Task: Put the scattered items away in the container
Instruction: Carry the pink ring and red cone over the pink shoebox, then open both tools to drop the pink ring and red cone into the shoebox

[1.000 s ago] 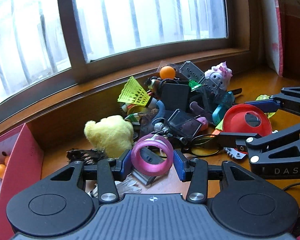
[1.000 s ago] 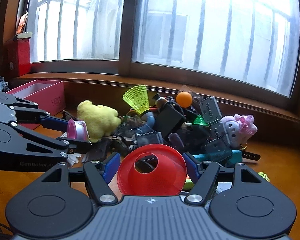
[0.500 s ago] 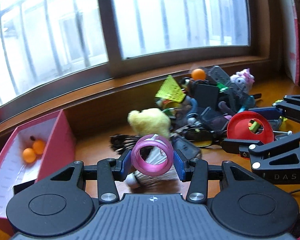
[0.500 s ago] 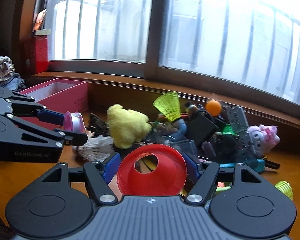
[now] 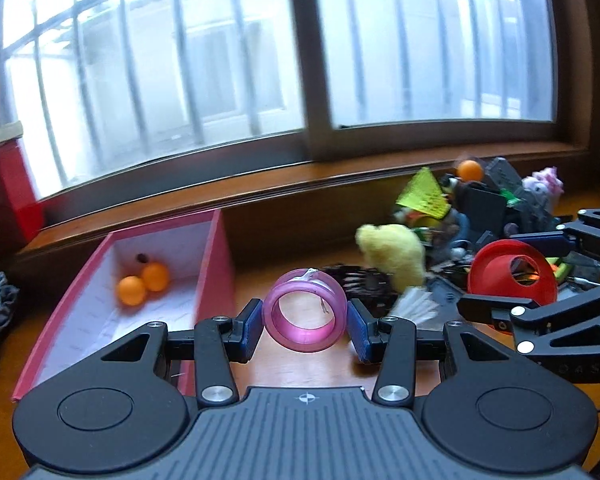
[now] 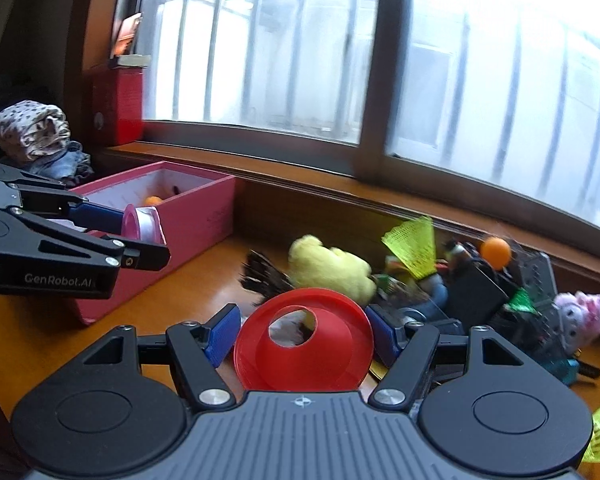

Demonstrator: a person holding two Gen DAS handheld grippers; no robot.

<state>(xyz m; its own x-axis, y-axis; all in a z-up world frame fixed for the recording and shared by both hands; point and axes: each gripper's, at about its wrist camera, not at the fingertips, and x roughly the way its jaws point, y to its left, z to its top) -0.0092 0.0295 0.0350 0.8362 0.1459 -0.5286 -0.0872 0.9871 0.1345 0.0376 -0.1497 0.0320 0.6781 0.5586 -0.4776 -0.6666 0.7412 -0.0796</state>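
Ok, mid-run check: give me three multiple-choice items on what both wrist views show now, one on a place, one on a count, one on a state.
1. Where are the loose orange balls lying?
A. in the pink box
B. on the sill
C. on the folded clothes

2. How many balls in that box, in the left wrist view?
A. none
B. two
C. five

3. The right gripper is
A. empty
B. shut on the red cone
C. shut on the yellow plush

Answers: 1 A, they sit on its white floor. 2 B, a pair, side by side. 3 B, both pads press the cone's rim.
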